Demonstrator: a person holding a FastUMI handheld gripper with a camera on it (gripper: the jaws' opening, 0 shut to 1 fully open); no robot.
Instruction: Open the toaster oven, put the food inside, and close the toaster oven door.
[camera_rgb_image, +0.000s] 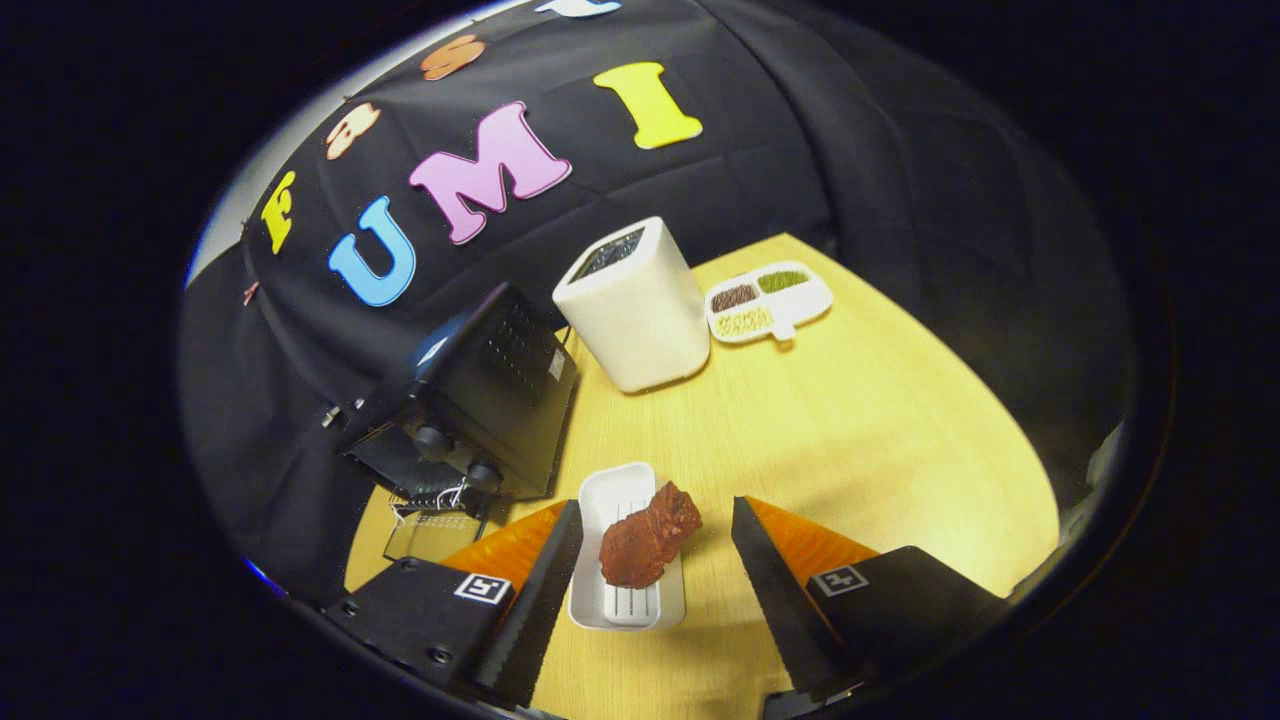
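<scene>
Gripper view: the gripper (655, 560) hangs over the pale wooden bench (880, 430) with its 2 fingers spread wide and nothing held. Between them lies a long white plastic tray (615, 495) carrying 1 lumpy, dark red-brown piece of meat (648, 548), which overhangs the tray's right rim. Neither finger touches the tray or the meat.

Beyond the left finger stands the black metal toaster oven (490, 400), 2 knobs on its front; its glass door (430, 530) appears let down already, with a wire rack showing at the mouth. Farther back stand a tall white box-shaped appliance (635, 310) and a white 3-compartment dish of dried grains (770, 300).

The tray looks light, stiff and smooth, so it may slide or tip under the off-centre meat. The meat seems soft and possibly slick. Pinching the tray across its long walls near the middle looks the safer hold.
</scene>
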